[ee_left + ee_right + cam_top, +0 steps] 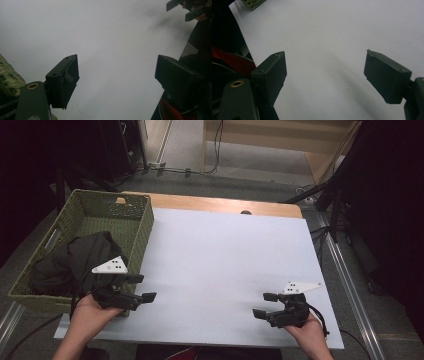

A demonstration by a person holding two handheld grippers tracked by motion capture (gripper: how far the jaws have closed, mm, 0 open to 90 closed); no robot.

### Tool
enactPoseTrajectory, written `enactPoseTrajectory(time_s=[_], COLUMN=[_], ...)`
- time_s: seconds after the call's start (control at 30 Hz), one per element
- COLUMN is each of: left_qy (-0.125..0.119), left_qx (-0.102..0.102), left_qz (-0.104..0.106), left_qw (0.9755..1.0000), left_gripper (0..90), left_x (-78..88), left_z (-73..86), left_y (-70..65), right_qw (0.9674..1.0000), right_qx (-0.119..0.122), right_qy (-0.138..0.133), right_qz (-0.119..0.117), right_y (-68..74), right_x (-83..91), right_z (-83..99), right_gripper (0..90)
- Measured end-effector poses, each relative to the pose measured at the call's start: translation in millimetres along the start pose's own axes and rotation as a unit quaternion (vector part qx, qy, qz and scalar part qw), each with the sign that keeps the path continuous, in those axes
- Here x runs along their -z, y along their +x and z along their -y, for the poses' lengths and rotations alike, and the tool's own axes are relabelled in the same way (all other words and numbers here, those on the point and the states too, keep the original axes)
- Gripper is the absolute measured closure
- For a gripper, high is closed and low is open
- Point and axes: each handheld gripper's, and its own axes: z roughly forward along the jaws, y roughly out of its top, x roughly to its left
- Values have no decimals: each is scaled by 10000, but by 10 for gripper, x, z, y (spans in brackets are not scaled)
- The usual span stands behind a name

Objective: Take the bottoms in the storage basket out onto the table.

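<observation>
Both tools hover empty, jaws apart: left tool (140, 289) just beside the basket (146, 227), whose dark cloth (75, 257) lies behind it; right tool (265, 304) well apart. Reaching in carelessly, a jaw could snag the woven rim.

Grey floor (190, 140) (cables trailing), wooden furniture (280, 135) behind.

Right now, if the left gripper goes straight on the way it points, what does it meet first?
Probably the right gripper: the open left gripper points across the bare white table sheet toward it, though depth is unclear.
</observation>
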Motion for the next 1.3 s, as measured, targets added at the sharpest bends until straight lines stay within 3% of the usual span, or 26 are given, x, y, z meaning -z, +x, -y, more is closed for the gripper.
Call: enactPoseTrajectory(time_s=[0.23,0.6,1.3], left_qy=[-31,-89,-100], left_qx=[22,81,88], left_qz=[1,11,-60], left_qw=[10000,9999,9999], left_gripper=[202,216,220], left_x=[3,9,0], left_z=[7,13,14], left_y=[-3,5,-6], right_qw=[9999,9998,9998], right_qx=[-140,24,-97], right_qy=[-71,-117,-58], right_qz=[12,148,184], right_y=[-18,17,-15], right_x=[-7,-15,-48], right_z=[5,36,46], right_gripper=[170,168,168])
